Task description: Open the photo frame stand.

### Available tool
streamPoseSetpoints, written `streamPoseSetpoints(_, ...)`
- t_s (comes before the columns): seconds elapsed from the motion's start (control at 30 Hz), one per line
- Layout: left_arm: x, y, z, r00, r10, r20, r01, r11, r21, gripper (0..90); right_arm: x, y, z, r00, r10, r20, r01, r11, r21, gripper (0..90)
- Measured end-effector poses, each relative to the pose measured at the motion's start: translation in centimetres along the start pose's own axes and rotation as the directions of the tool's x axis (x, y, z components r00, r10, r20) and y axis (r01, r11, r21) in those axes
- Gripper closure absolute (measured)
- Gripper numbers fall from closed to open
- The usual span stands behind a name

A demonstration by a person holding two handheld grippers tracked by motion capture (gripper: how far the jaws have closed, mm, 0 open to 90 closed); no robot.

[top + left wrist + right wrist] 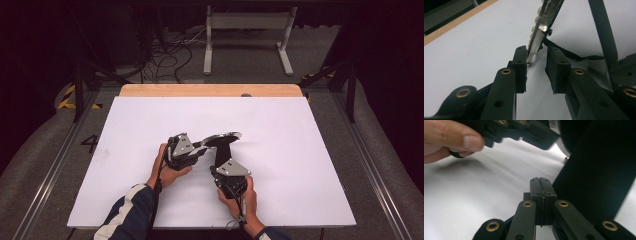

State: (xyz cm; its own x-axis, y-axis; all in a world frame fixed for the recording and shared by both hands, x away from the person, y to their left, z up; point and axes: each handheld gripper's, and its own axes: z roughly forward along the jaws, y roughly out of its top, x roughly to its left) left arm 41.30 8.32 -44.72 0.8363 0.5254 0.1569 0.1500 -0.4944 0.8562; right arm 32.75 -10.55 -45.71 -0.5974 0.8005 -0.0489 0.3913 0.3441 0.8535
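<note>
Steadying the flat silver metal piece with black strap [223, 138] above the white worktop [300, 165]: right hand-held gripper [541, 185] clamped shut on a thin edge, left hand-held gripper [537, 65] parted astride the metal end, best closed squarely before pulling.

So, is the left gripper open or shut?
Open. In its own view the left gripper shows a gap between its jaws, with the metal piece inside.

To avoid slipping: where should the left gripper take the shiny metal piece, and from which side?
Its bare lower end, from below: the shiny metal piece hangs edge-on between the jaws of the open left gripper, so the pads would meet its flat faces, below the beads.
</note>
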Motion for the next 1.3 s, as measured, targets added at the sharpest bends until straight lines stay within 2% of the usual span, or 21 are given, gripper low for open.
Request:
streamPoseSetpoints(0.1,0.0,0.5,0.9,0.9999,0.012,-0.001,-0.012,0.9995,0.029,62.3,0.3,0.1,0.4,1.0,-0.009,-0.001,0.009,1.0,0.004,90.0)
streamPoseSetpoints(0.2,0.0,0.5,2.0,1.0,0.001,0.0,-0.001,0.9973,0.073,59.8,0.6,0.0,0.7,0.9999,-0.011,0.01,0.01,1.0,0.019,90.0)
streamPoseSetpoints(0.3,0.1,0.6,2.3,0.9994,-0.034,0.001,0.034,0.9982,0.05,64.6,0.8,0.0,0.7,0.9998,-0.01,0.019,0.01,1.0,0.026,90.0)
streamPoseSetpoints(0.37,0.2,0.6,2.2,0.9991,-0.042,-0.004,0.042,0.9982,0.044,70.6,0.8,0.0,0.7,0.9995,-0.015,0.027,0.014,0.999,0.03,90.0)
streamPoseSetpoints(0.43,0.4,0.5,2.1,0.9989,-0.046,0.007,0.045,0.9981,0.042,71.5,0.9,0.0,0.6,0.9994,-0.015,0.032,0.014,0.999,0.032,90.0)
streamPoseSetpoints(0.6,0.2,0.5,1.9,0.9999,-0.014,0.008,0.014,0.9986,0.05,75.2,0.7,0.0,0.5,0.9988,-0.009,0.047,0.007,0.999,0.045,90.0)
streamPoseSetpoints(0.67,0.1,0.4,1.7,1.0,-0.004,0.007,0.004,0.9986,0.052,77.2,0.2,-0.1,0.6,0.9988,0.015,0.047,-0.018,0.998,0.064,90.0)
streamPoseSetpoints(0.73,0.0,0.3,1.5,1.0,0.001,0.005,-0.001,0.9986,0.053,78.0,-0.5,-0.2,0.6,0.9979,0.061,0.021,-0.062,0.996,0.068,90.0)
streamPoseSetpoints(0.83,-0.4,0.2,1.1,0.9991,0.039,-0.016,-0.038,0.9972,0.064,79.0,-0.9,-0.3,0.4,0.9977,0.059,0.033,-0.061,0.996,0.07,90.0)
streamPoseSetpoints(0.9,-0.6,0.2,1.0,0.9986,0.05,-0.017,-0.049,0.9964,0.069,78.8,-1.3,-0.3,0.3,0.9978,0.057,0.034,-0.059,0.995,0.078,90.0)
streamPoseSetpoints(0.97,-0.6,0.1,0.9,0.9988,0.047,-0.015,-0.046,0.9966,0.068,78.7,-1.5,-0.3,0.3,0.9985,0.052,0.018,-0.053,0.995,0.088,90.0)
streamPoseSetpoints(1.07,-0.8,0.1,0.7,0.9979,0.063,-0.015,-0.062,0.9954,0.073,78.4,-1.8,-0.4,0.1,0.9994,0.034,0.009,-0.035,0.994,0.1,90.0)
streamPoseSetpoints(1.2,-0.9,0.1,0.6,0.9978,0.066,-0.003,-0.065,0.9951,0.074,77.6,-2.7,-0.5,0.0,0.9983,0.058,-0.006,-0.058,0.993,0.106,90.0)
streamPoseSetpoints(1.3,-0.7,0.1,0.7,0.9986,0.053,0.004,-0.053,0.9966,0.062,77.5,-3.3,-0.6,0.0,0.997,0.075,-0.019,-0.072,0.991,0.112,90.0)
